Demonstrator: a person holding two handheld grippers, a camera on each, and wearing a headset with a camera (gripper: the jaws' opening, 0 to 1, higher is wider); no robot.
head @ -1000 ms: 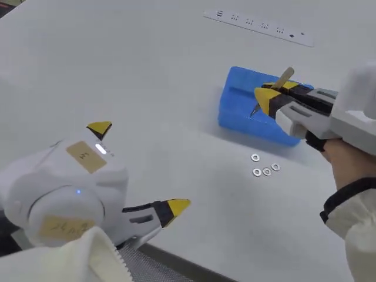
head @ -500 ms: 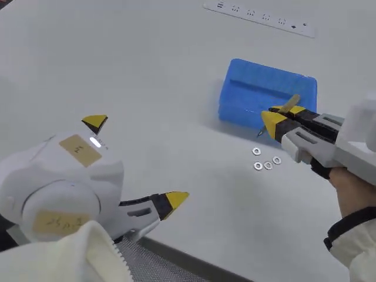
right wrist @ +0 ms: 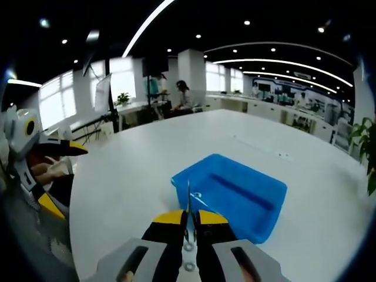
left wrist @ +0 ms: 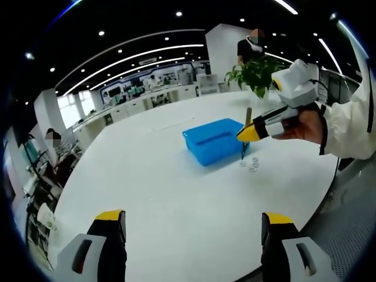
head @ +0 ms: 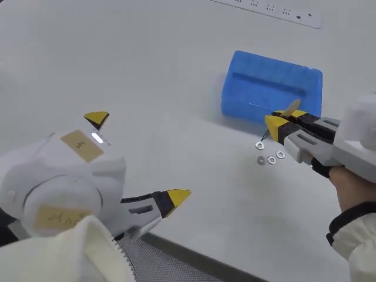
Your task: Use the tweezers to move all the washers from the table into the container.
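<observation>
Beside the rectangular blue plastic container (head: 270, 82), four flat metal washers (head: 271, 159)

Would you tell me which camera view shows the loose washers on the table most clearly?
The head view: four washers lie on the white table, each distinct. The left gripper view shows them as tiny specks; the right gripper view glimpses some low down between its jaws.

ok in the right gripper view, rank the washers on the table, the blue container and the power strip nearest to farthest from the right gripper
1. washers: right under the jaws, by the tweezers tip.
2. blue container: just ahead.
3. power strip: far beyond the container.
</observation>
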